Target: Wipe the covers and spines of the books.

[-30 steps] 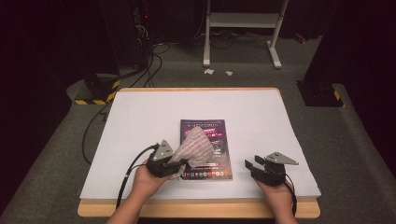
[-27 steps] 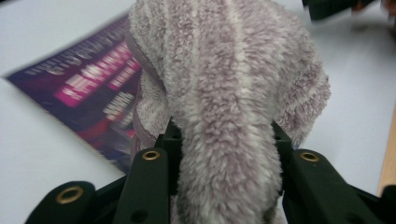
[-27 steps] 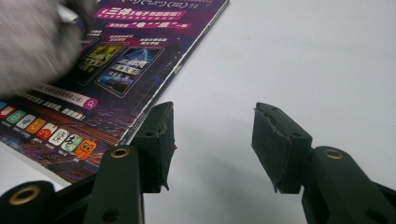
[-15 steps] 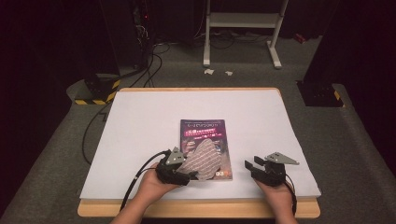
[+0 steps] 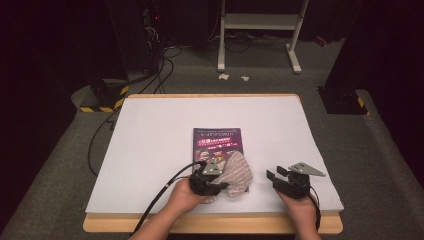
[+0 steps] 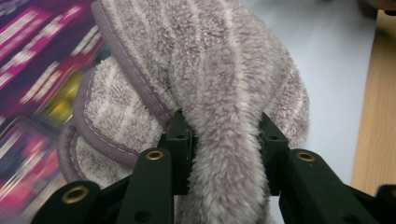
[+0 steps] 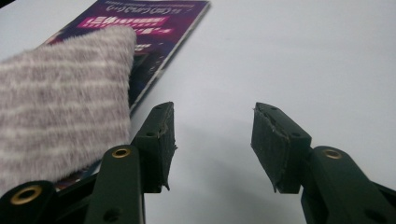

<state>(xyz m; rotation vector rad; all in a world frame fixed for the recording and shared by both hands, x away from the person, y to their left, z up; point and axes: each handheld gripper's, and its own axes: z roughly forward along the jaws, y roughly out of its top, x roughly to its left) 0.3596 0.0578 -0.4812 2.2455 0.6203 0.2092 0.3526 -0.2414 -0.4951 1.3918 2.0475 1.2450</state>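
High view: left gripper (image 5: 216, 184), fingers having just closed, pinches a striped terry cloth (image 5: 235, 173) bunched over the near edge of a purple magazine (image 5: 217, 141) on the white worktop (image 5: 150, 150). Right gripper (image 5: 278, 176): fingers apart, empty.

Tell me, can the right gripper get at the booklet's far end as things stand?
Probably yes. The right gripper is open and empty, and bare table lies between it and the booklet; the towel covers only the near end.
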